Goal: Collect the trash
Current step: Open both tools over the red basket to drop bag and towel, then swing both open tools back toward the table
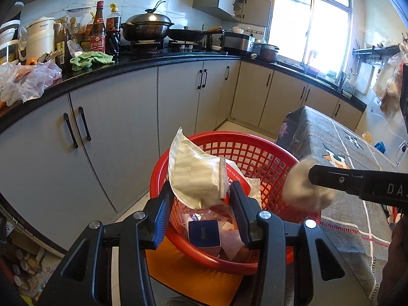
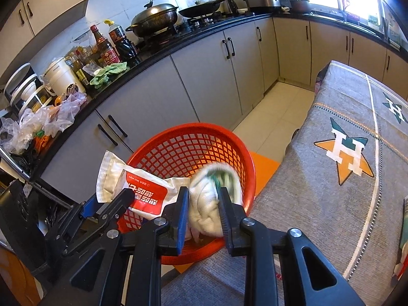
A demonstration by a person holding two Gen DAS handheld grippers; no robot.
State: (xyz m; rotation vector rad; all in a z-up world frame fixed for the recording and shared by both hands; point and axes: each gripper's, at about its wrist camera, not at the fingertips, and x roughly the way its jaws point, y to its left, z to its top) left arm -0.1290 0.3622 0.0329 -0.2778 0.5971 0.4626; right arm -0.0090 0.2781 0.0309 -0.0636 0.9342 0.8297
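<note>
Kitchen, grey cabinets under a black countertop [image 1: 142,60].

Red perforated plastic basket [image 2: 193,140] standing on the floor on an orange mat [image 1: 193,278], just beside the table with the grey patterned cloth [image 2: 331,178]. Inside the basket: dark blue square box [image 1: 204,233], clear plastic wrapping, other scraps too jumbled to tell apart.

Left gripper [image 1: 201,204]: black tongs with blue pads, jaws partly apart, closed on a flat white wet-wipes pouch with a red label [image 1: 196,176]. Pouch upright between the pads in the left wrist view, above the basket's near rim, upper end standing past the fingertips. Same pouch [image 2: 142,188] in the right wrist view, red label up, lying across the basket's left rim with one end outside it.

Right gripper [image 2: 204,196]: jaws narrowly apart, both pads pressing on a crumpled white wad of tissue with a green streak [image 2: 209,204]. Wad blurred in both views. From the left wrist view, wad [image 1: 303,186] at the tip of the right tongs, at the basket's right rim, next to the table edge. From the right wrist view, wad over the basket's near-right interior, above the rim.

Countertop: dark wok with lid [image 1: 146,26] on the stove, sauce bottles [image 1: 98,29], crumpled green cloth [image 1: 90,60], clear plastic bags [image 1: 23,81].
</note>
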